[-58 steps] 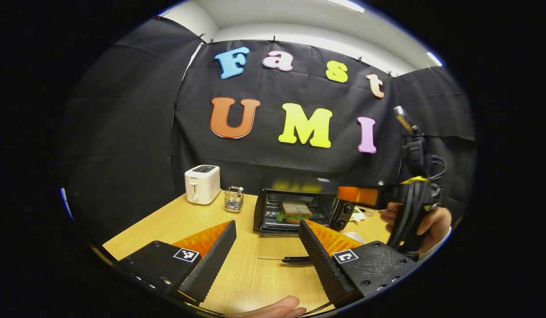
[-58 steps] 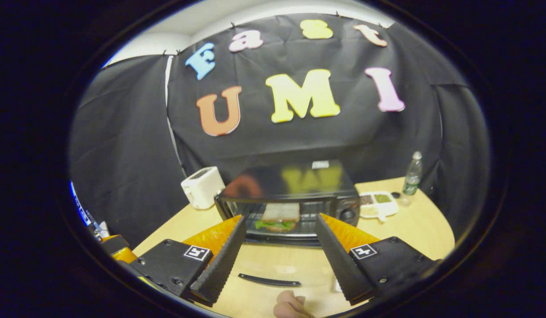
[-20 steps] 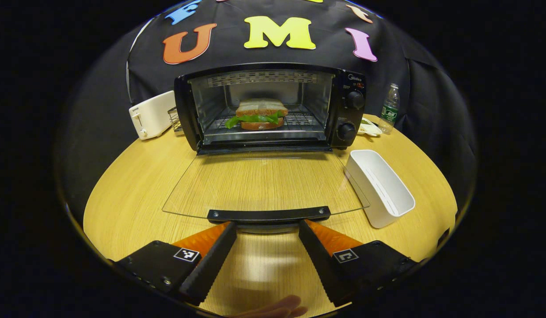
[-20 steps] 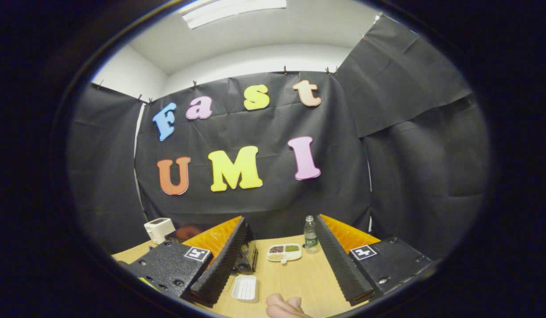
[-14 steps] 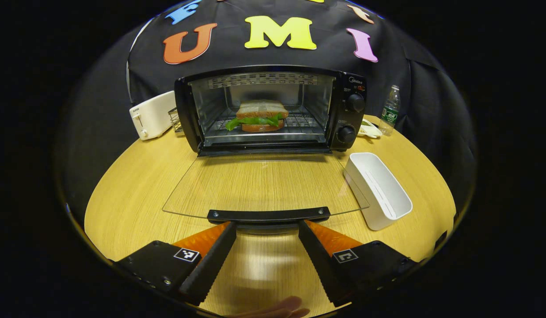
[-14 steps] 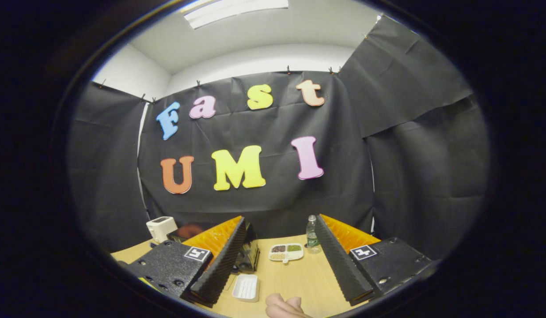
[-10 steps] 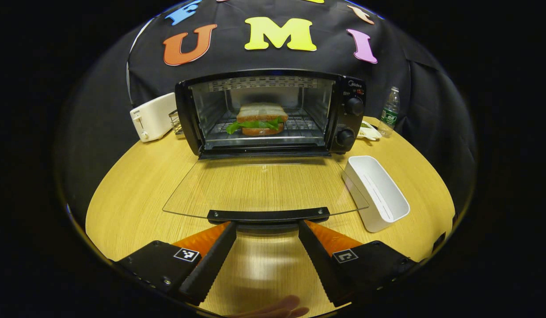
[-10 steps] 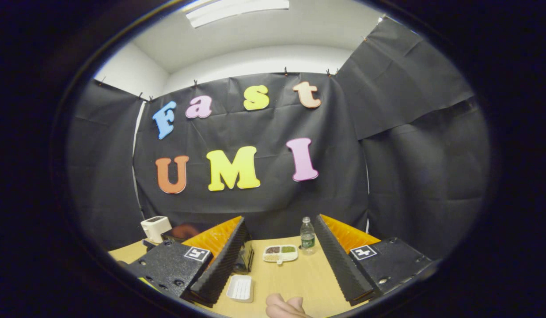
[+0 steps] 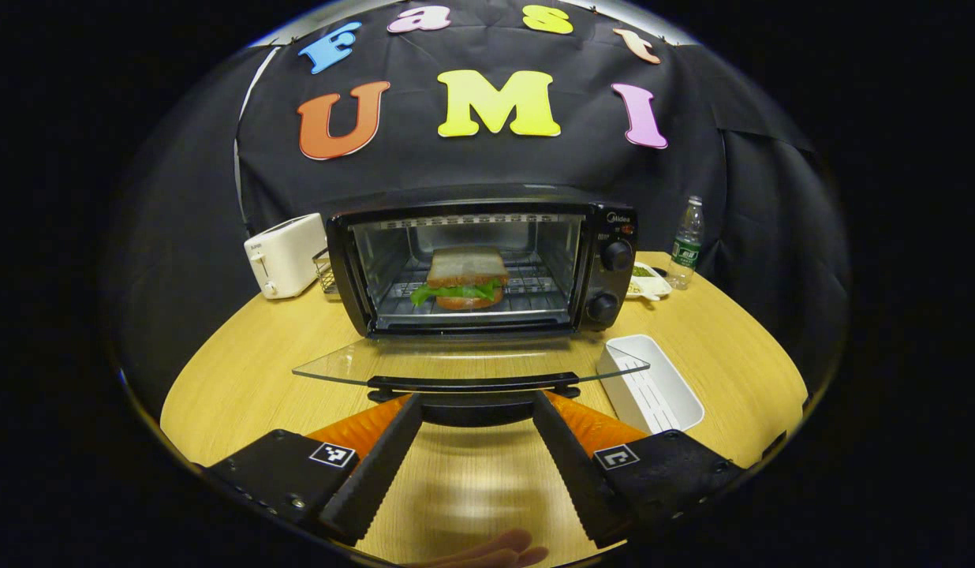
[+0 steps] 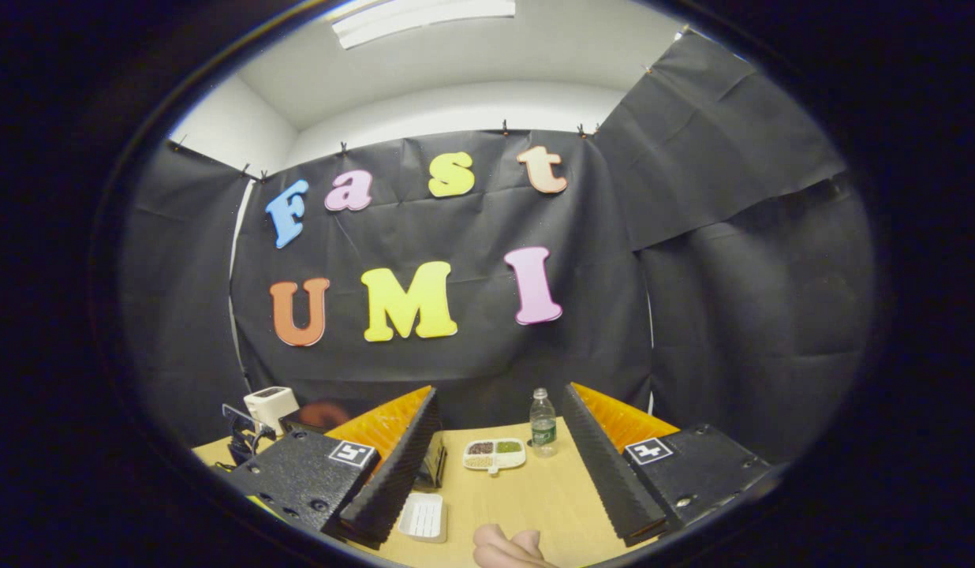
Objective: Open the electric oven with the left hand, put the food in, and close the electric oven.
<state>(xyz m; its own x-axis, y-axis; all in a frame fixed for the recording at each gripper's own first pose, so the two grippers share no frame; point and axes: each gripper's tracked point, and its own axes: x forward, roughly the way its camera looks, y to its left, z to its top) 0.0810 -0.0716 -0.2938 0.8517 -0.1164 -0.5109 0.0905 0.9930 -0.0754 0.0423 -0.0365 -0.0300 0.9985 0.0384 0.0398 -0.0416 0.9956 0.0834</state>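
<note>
Here the electric oven (image 9: pixel 487 268) is seen at the centre of the left gripper view, its glass door (image 9: pixel 472 364) hanging open and nearly level, with the sandwich (image 9: pixel 464 278) lying on the rack inside. The left gripper (image 9: pixel 476 410) is spread just below the door's handle (image 9: pixel 472 385); contact cannot be told. At lower right a white tray (image 9: pixel 653 390) lies on the table (image 9: pixel 243 371). The right gripper (image 10: pixel 499 402) is held apart, empty, above the table.

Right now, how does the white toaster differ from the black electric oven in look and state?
The toaster is white, small and closed-sided; the electric oven is black, larger, and its front stands open with a sandwich on the rack. The oven has two knobs on its right panel; the toaster has a side lever. Both stand on the wooden table, at its back.
</note>
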